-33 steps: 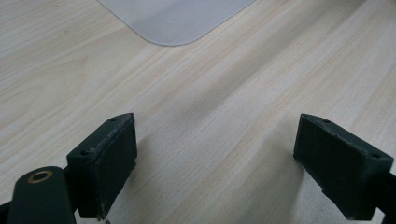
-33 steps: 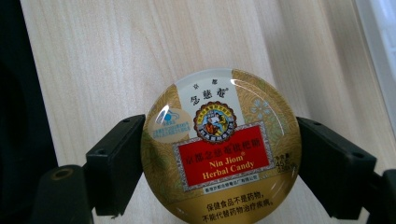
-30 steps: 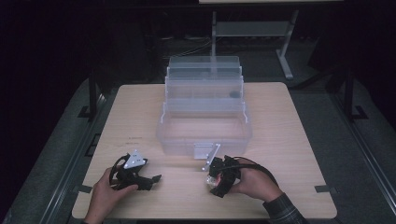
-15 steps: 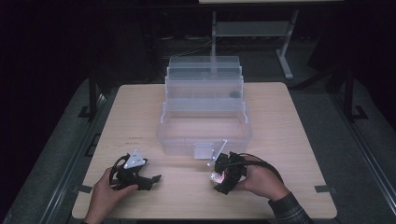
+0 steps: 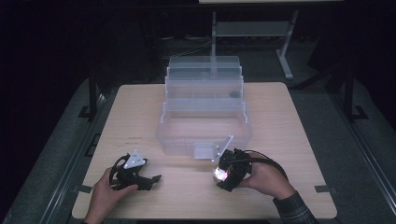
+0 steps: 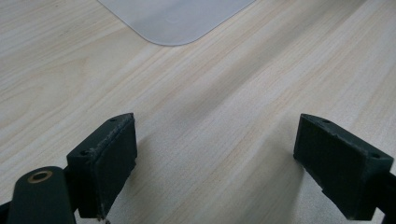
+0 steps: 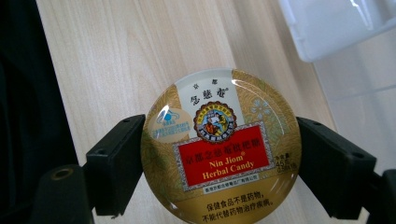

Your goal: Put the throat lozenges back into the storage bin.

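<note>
A round gold candy tin [image 7: 219,149] sits clamped between the right gripper's [image 5: 227,171] jaws, just in front of the clear tiered organizer box [image 5: 204,119]. The left gripper [image 5: 135,173], farther left of the box's front, is wide open and empty over the table [image 5: 299,140].

Pretty dark room overall, the only well-lit thing is the pale wooden rectangular desk [image 5: 299,140] with rounded corners in the middle. Around the desk the floor is a dull grey carpet-like surface [image 5: 56,158], with black upright posts [image 5: 92,88] standing just off the desk's left and right edges. Past the desk's far edge there's a light grey metal stand with a low shelf and splayed feet [image 5: 254,30], with cables on the floor near it. Everything beyond that stand fades into black.
</note>
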A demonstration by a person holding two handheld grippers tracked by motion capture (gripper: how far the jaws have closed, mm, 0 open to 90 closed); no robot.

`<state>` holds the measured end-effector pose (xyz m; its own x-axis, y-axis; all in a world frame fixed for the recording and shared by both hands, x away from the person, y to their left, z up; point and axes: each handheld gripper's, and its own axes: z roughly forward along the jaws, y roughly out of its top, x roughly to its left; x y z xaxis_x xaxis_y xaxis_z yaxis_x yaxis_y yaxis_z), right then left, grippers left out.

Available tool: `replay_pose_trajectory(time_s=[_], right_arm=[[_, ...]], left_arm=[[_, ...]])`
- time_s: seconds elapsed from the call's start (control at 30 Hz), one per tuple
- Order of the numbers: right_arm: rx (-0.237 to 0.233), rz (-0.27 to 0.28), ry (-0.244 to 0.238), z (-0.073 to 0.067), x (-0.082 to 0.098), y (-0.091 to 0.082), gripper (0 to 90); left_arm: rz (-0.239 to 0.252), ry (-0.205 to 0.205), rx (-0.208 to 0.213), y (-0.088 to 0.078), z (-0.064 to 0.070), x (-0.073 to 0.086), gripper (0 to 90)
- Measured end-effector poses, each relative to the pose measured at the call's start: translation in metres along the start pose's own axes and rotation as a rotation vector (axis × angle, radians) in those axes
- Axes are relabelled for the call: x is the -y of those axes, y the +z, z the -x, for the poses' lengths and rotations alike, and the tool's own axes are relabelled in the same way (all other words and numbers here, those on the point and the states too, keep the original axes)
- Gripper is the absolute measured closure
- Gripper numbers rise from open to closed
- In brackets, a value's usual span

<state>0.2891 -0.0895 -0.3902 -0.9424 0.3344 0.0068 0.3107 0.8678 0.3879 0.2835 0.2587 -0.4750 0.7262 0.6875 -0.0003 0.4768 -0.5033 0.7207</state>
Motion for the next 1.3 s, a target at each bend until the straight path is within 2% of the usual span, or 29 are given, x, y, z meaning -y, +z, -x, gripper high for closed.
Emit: replay_pose_trajectory(time_s=[0.83,1.3], right_arm=[[0.03,0.047,0.016,0.009,-0.004,-0.028,19.8],[0.043,0.066,0.035,0.02,-0.008,-0.041,19.8]], left_arm=[[-0.001,0.0,0.001,0.0,0.0,0.0,12.4],[0.0,-0.001,0.0,0.0,0.0,0.0,12.4]])
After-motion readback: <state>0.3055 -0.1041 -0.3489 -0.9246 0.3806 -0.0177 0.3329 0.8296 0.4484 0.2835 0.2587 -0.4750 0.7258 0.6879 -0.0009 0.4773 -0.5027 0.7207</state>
